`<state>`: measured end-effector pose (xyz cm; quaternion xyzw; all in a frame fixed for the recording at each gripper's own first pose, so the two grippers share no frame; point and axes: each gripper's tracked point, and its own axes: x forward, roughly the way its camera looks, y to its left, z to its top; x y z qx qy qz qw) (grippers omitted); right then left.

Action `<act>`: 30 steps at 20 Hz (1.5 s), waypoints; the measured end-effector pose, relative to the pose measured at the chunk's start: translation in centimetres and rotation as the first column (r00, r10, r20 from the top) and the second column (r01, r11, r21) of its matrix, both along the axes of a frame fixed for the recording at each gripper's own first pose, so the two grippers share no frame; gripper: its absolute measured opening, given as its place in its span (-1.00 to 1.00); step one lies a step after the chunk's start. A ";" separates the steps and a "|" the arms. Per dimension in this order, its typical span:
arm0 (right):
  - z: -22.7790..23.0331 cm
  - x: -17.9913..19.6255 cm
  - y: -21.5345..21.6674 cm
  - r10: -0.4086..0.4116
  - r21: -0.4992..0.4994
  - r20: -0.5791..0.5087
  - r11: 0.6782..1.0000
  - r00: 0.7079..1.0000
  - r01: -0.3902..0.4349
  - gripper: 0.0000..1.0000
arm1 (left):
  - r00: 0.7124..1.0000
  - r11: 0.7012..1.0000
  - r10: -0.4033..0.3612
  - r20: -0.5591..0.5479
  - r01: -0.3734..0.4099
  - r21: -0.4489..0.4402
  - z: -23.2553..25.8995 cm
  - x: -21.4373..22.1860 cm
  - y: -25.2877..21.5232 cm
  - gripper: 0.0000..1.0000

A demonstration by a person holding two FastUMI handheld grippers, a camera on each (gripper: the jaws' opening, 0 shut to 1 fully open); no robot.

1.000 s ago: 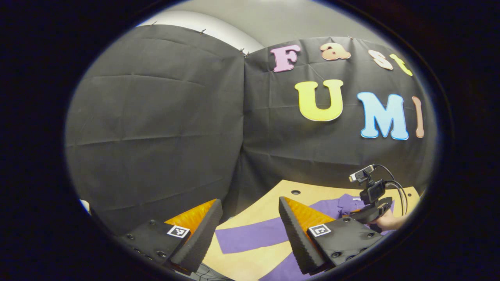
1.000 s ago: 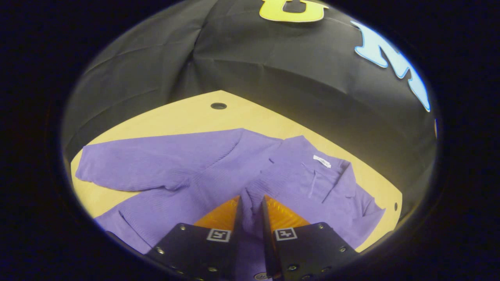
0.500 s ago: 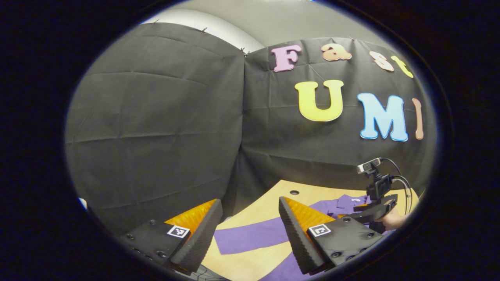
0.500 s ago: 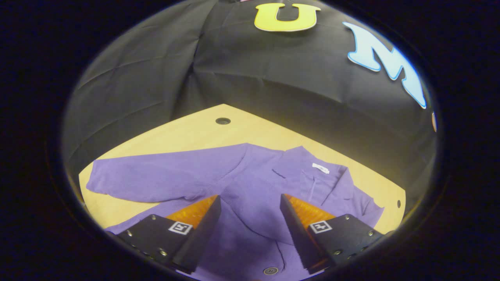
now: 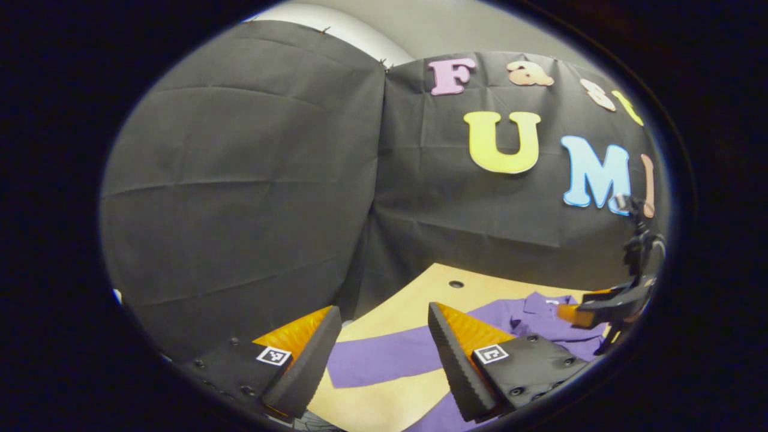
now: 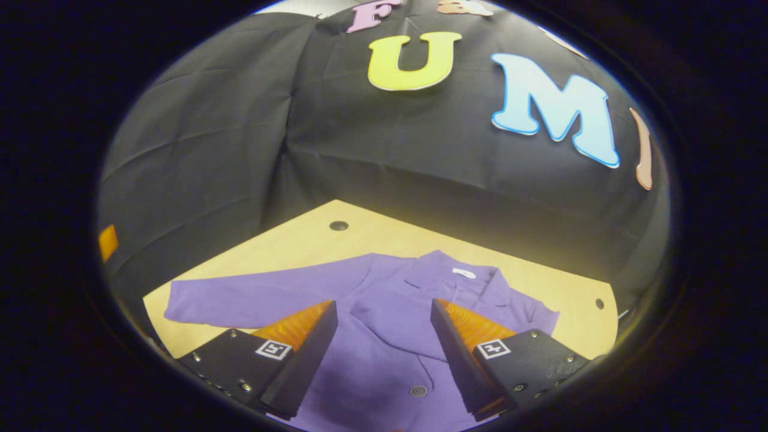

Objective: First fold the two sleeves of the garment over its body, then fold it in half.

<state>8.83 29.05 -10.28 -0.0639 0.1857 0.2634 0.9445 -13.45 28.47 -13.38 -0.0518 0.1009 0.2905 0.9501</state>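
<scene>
**Both grippers open above the purple garment**

The purple button-front knitted garment (image 6: 384,336) lay flat on the light wooden table (image 6: 288,246), collar toward the black cloth wall (image 6: 198,150), one long sleeve (image 6: 252,297) stretched out sideways. The right gripper (image 6: 384,354) hung over the garment's body, fingers spread wide and holding nothing. The left gripper (image 5: 384,354) hovered near the sleeve's end (image 5: 378,363), fingers wide apart, empty.

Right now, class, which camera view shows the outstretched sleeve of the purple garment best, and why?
The right gripper view: the outstretched sleeve lies flat on the table, visible from shoulder to cuff, not yet folded over the body. The left gripper view shows the sleeve only as a purple band, partly hidden behind the left gripper.
</scene>
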 end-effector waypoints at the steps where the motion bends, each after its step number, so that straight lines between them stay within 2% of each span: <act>1: 0.7 -0.7 -0.6 -0.016 0.010 0.007 1.000 1.000 0.016 0.92 | 1.000 1.000 0.009 -0.015 -0.009 -0.014 -1.4 0.1 0.9 0.90; 4: 2.2 -2.3 -2.8 -0.071 0.011 0.034 0.997 0.997 0.071 0.92 | 0.997 0.998 0.025 -0.079 -0.029 -0.053 -5.9 0.5 3.0 0.86; 7: 3.0 -3.7 -4.8 -0.131 -0.004 0.052 0.991 0.990 0.132 0.92 | 0.991 0.994 0.032 -0.126 -0.044 -0.097 -9.8 1.0 4.9 0.90; 13: 2.2 -6.3 -6.5 -0.202 0.001 0.012 0.979 0.979 0.202 0.92 | 0.971 0.988 0.042 -0.237 -0.075 -0.134 -16.7 0.8 8.1 0.88; 21: -0.2 -8.2 -4.2 -0.150 0.011 -0.083 0.988 0.985 0.151 0.92 | 0.954 0.977 0.042 -0.297 -0.102 -0.190 -21.3 0.8 9.4 0.91; 22: -0.4 -8.1 -3.9 -0.141 0.007 -0.086 0.990 0.986 0.142 0.93 | 0.952 0.978 0.045 -0.302 -0.104 -0.182 -21.4 0.9 9.5 0.87; 23: -0.3 -8.2 -3.7 -0.132 0.004 -0.085 0.991 0.988 0.132 0.92 | 0.953 0.980 0.039 -0.301 -0.095 -0.176 -21.4 1.2 9.4 0.96; 25: -0.5 -8.4 -3.2 -0.112 -0.005 -0.083 0.994 0.990 0.112 0.93 | 0.950 0.981 0.032 -0.311 -0.089 -0.173 -21.5 1.6 9.1 0.87; 28: -0.9 -8.6 -2.9 -0.090 -0.016 -0.089 0.996 0.992 0.089 0.93 | 0.930 0.986 0.040 -0.365 -0.095 -0.136 -21.8 1.2 9.1 0.87; 29: -1.0 -8.7 -2.8 -0.084 -0.010 -0.094 0.996 0.992 0.084 0.93 | 0.926 0.989 0.036 -0.375 -0.087 -0.121 -21.8 1.3 9.2 0.91; 30: -1.1 -8.7 -2.7 -0.079 -0.003 -0.098 0.997 0.992 0.079 0.92 | 0.930 0.988 0.028 -0.367 -0.082 -0.132 -21.6 1.4 9.1 0.86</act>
